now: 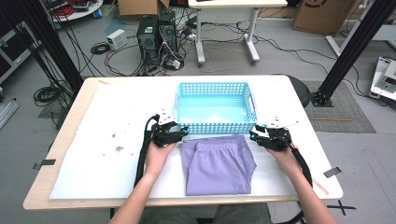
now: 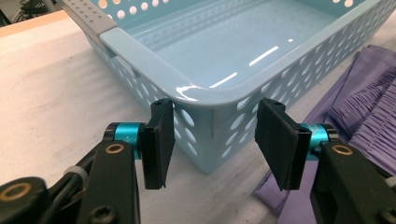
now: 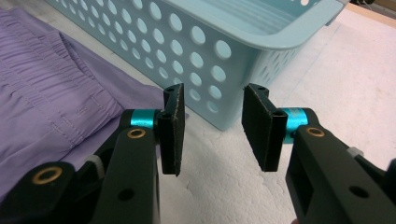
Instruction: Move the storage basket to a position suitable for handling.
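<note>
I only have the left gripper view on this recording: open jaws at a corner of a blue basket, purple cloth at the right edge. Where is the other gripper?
Observer: The right gripper sits at the opposite near corner of the basket, seen from the high view.
Operator: Is it open too?
Observer: Yes; in the right gripper view its jaws stand apart with nothing between them, facing that basket corner.
Operator: What is the purple cloth?
Observer: A folded purple garment with an elastic waistband, lying flat on the table in front of the basket, between the left gripper and the right gripper.
</note>
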The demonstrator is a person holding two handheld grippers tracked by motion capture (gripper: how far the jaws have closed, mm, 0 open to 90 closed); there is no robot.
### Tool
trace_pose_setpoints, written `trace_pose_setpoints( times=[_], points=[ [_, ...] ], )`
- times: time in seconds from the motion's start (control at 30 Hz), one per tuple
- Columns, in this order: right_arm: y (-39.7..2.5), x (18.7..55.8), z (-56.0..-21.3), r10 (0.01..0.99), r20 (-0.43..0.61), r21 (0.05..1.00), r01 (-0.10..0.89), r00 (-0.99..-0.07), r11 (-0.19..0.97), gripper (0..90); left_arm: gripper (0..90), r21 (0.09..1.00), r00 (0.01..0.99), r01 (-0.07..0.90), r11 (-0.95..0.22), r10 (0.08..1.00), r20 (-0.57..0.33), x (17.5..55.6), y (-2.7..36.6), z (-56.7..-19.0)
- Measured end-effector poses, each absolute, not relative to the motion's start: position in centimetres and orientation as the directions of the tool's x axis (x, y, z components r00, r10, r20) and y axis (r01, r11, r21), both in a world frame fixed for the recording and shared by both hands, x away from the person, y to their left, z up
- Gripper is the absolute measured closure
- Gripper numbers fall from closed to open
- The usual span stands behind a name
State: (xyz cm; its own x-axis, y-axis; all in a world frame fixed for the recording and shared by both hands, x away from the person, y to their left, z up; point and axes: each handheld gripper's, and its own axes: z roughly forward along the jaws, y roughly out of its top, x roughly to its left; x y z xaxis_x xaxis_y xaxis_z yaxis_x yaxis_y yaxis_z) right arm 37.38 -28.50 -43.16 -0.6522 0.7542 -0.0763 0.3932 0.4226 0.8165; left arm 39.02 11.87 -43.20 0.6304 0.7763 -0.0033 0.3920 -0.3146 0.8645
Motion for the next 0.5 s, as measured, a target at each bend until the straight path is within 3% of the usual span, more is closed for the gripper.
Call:
trace_pose_setpoints(
  times=[0.13, 0.33, 0.5],
  points=[
    [-28.5, 37.3, -43.2, 0.753, -0.073, 0.814, 0.396, -0.654, 0.424, 59.3, 47.5, 0.864, 0.631, 0.395, -0.311, 0.776, -0.009, 39.0, 11.9, -43.2],
    [-28.9, 37.3, -42.9, 0.758, -0.059, 0.83, 0.39, -0.649, 0.398, 39.1, 35.1, 0.862, 0.601, 0.409, -0.301, 0.799, -0.006, 38.9, 12.4, -43.0],
    [-30.1, 37.2, -42.6, 0.78, -0.028, 0.846, 0.401, -0.625, 0.351, 34.1, 30.0, 0.872, 0.578, 0.411, -0.267, 0.816, -0.022, 38.6, 13.9, -42.6]
  ],
)
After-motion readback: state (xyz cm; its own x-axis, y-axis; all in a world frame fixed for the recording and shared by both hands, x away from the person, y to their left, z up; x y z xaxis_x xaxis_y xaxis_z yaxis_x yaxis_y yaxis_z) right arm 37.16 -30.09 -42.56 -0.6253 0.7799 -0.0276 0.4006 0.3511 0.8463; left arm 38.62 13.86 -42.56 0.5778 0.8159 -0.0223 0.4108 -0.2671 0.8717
